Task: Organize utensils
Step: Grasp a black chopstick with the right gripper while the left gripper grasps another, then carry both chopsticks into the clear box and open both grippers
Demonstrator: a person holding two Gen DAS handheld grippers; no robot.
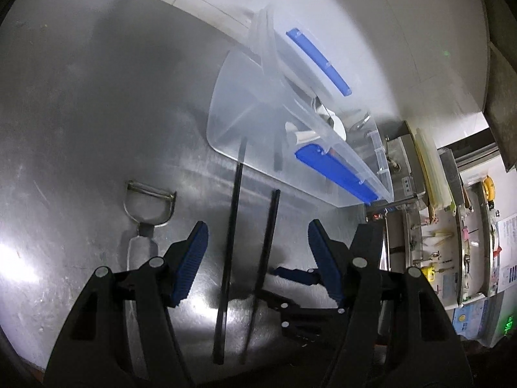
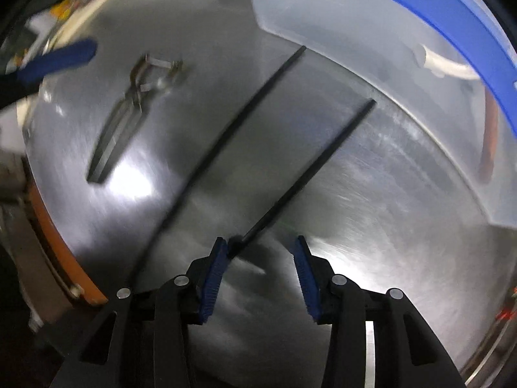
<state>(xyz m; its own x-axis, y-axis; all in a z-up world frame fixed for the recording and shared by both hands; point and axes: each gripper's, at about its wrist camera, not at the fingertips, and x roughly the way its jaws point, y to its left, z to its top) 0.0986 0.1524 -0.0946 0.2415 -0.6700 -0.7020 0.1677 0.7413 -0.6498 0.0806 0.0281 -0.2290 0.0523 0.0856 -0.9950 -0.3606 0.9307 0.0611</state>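
Two black chopsticks lie loose and roughly parallel on the steel worktop [image 1: 80, 103], their long axes running from the near edge toward the clear storage box [image 1: 265, 123]. The right gripper [image 2: 258, 268], jaws spread and holding nothing, is nearest: its left pad touches the near tip of the right chopstick [image 2: 310, 168]. The left chopstick [image 2: 232, 119] lies beside it. The left gripper [image 1: 258, 255] hovers released above both. A metal peeler [image 1: 145, 223] lies apart, toward the left edge.
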